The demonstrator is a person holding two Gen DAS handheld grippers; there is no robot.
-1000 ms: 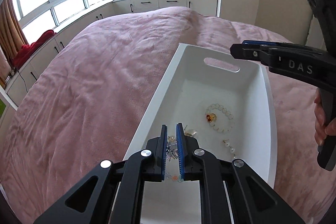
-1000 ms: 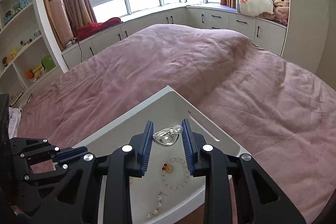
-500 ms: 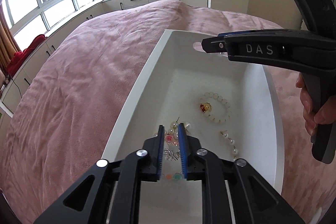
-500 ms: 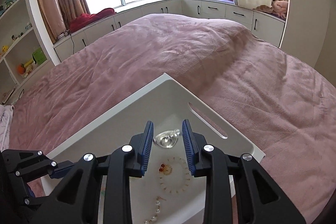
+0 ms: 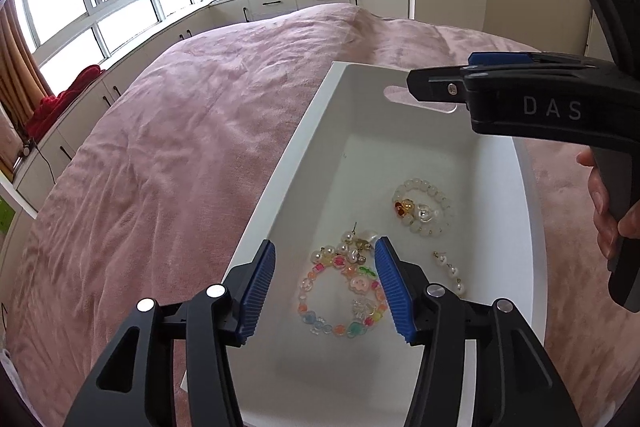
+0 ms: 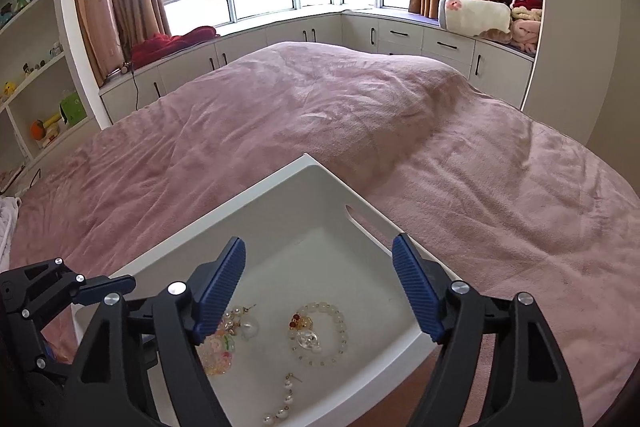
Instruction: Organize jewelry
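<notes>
Left gripper [image 5: 325, 281]: gaping wide, holding nothing, hovering over colourful bracelet [image 5: 342, 297] at lower centre.
Right gripper [image 6: 318, 289]: spreading wide, empty, above white tray [image 6: 280, 203].

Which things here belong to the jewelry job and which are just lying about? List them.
Job: white tray, colorful bead bracelet, white bead bracelet, pearl earrings, left gripper, right gripper.

Lying about: pink blanket, red cloth, rolled towel.

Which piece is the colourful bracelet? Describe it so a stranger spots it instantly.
On the pink bed sits a white tray. The colourful bracelet lies at its near end, between the open left gripper fingers. Its neighbours are pale; only it has bright mixed candy-coloured beads.
</notes>
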